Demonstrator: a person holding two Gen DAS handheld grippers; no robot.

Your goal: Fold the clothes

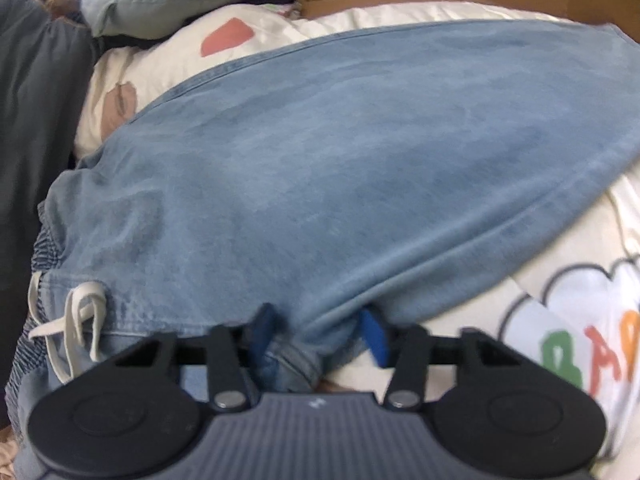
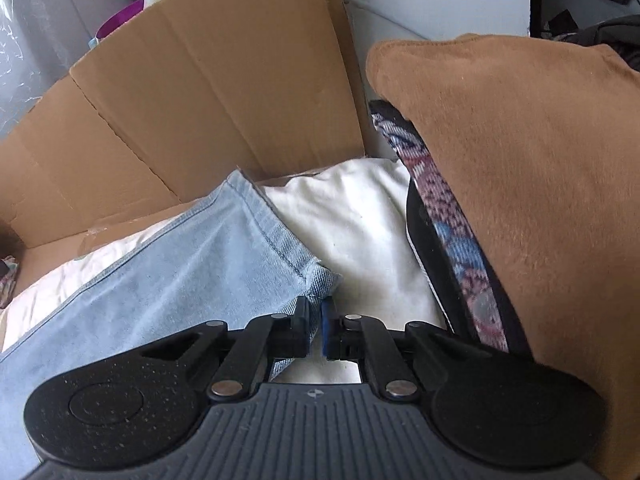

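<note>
Light blue jeans (image 1: pixel 340 152) lie spread over a white printed quilt (image 1: pixel 560 340), with the waistband and white drawstring (image 1: pixel 80 320) at the lower left. My left gripper (image 1: pixel 319 332) is down at the near edge of the jeans. A bunched fold of denim fills the gap between its blue pads (image 1: pixel 374 336), which press on it. In the right wrist view, one jeans leg (image 2: pixel 180 272) runs up to its hem. My right gripper (image 2: pixel 316 320) is shut on the hem's corner, its jaws almost together.
A brown cardboard box (image 2: pixel 200 100) stands behind the quilt (image 2: pixel 360 220). A brown garment (image 2: pixel 520 200) over a patterned cloth (image 2: pixel 440 208) fills the right side. At the left lie a dark grey garment (image 1: pixel 32 120) and a grey-green sleeve (image 1: pixel 160 0).
</note>
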